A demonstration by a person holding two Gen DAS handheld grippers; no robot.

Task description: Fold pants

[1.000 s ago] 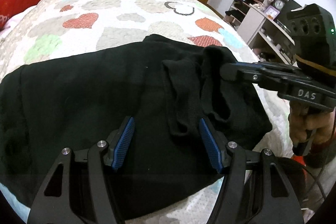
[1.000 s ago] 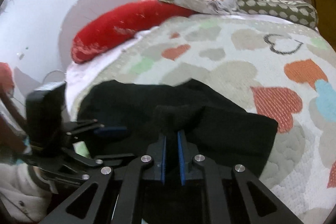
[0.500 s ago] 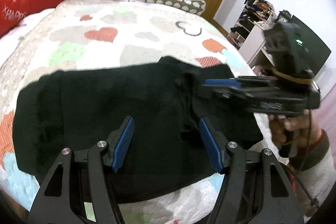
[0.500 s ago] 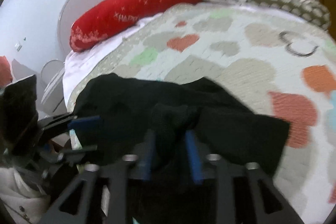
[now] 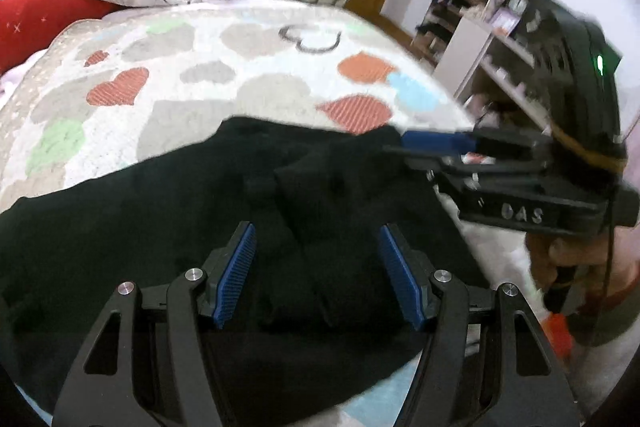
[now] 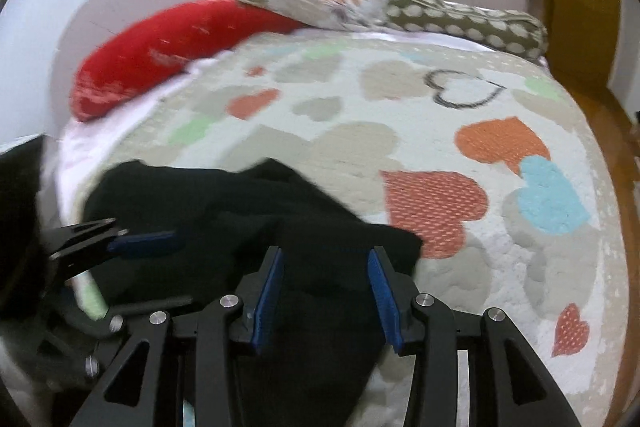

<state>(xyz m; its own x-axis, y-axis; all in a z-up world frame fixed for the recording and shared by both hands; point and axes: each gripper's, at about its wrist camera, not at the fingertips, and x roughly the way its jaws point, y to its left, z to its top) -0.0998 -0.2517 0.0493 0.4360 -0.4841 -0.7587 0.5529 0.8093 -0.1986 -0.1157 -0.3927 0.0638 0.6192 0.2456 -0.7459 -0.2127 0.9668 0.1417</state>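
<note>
Right wrist, right tongs now parted, black pants released

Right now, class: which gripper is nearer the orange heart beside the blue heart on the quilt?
Right. The right gripper is nearer the orange heart; the left gripper hovers farther along the black pants.

Black pants on heart-print bedspread, left gripper fingers apart above them
</note>
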